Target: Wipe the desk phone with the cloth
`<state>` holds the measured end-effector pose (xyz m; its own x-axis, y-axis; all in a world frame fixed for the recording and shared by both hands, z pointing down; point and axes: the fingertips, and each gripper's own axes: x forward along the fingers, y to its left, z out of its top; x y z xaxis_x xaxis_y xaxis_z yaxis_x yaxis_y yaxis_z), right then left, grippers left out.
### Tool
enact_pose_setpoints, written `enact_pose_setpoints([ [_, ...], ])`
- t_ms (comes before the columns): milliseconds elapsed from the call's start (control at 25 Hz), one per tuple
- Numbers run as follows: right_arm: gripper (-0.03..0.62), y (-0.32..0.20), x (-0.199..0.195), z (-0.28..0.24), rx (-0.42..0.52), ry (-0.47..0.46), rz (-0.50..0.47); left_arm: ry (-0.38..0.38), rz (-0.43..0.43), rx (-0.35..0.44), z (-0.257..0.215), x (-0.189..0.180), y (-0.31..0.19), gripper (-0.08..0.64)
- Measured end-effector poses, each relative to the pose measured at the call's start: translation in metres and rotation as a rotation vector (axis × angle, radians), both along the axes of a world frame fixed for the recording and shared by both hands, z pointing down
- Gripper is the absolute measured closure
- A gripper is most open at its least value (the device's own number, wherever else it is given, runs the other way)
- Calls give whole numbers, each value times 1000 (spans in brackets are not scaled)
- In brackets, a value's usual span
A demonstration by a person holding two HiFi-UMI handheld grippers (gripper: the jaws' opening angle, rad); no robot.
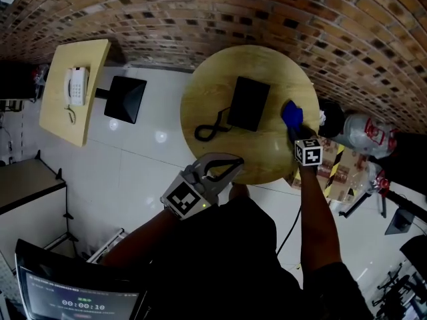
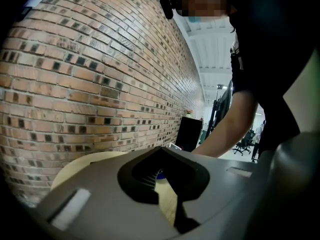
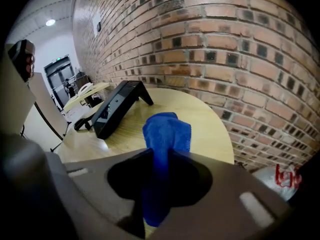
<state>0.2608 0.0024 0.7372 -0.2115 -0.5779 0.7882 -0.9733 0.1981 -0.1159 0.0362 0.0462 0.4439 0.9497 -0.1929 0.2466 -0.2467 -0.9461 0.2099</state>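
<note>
1. While no wipe looks to have landed on the phone yet, the brick wall (image 1: 200, 12) curves behind everything, and the round wooden counter (image 1: 213, 85) fills the middle of my head view.
2. On that counter, near its centre, sits the black desk phone (image 1: 248, 103), propped at a slant, with a dark cord (image 1: 210, 131) looping off its left side.
3. My left gripper (image 1: 233, 162) hangs over the near edge of the counter, well apart from the phone. Its fingers are pressed together on nothing.
4. My right gripper (image 1: 293, 127) is at the counter's right side, just beside the phone. Its fingers are clenched on the blue cloth (image 1: 291, 112).
5. Bunched into a wad, the cloth sticks out past the fingertips. The right gripper view shows bare wood between it and the phone, so the two are not touching.
6. By my reading, the pickup is done and the job proper is not. The cloth has yet to be brought across onto the phone, and every surface of it remains to be wiped.
</note>
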Motion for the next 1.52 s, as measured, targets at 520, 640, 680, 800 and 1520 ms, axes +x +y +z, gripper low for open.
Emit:
enact_pose_setpoints([
  [520, 403, -11, 18, -6, 27, -71, 62, -1, -3, -4, 1, 20, -7, 554],
  [640, 403, -20, 17, -48, 138, -76, 52, 21, -1, 8, -3, 26, -13, 554],
  [680, 403, -22, 14, -65, 177, -88, 46, 25, 3, 16, -5, 28, -16, 554],
  [800, 403, -23, -3, -127, 304, -128, 14, 37, 11, 36, -17, 31, -20, 554],
  [1520, 420, 63, -187, -402, 771, -295, -281, 180, 72, 116, -113, 3, 5, 554],
])
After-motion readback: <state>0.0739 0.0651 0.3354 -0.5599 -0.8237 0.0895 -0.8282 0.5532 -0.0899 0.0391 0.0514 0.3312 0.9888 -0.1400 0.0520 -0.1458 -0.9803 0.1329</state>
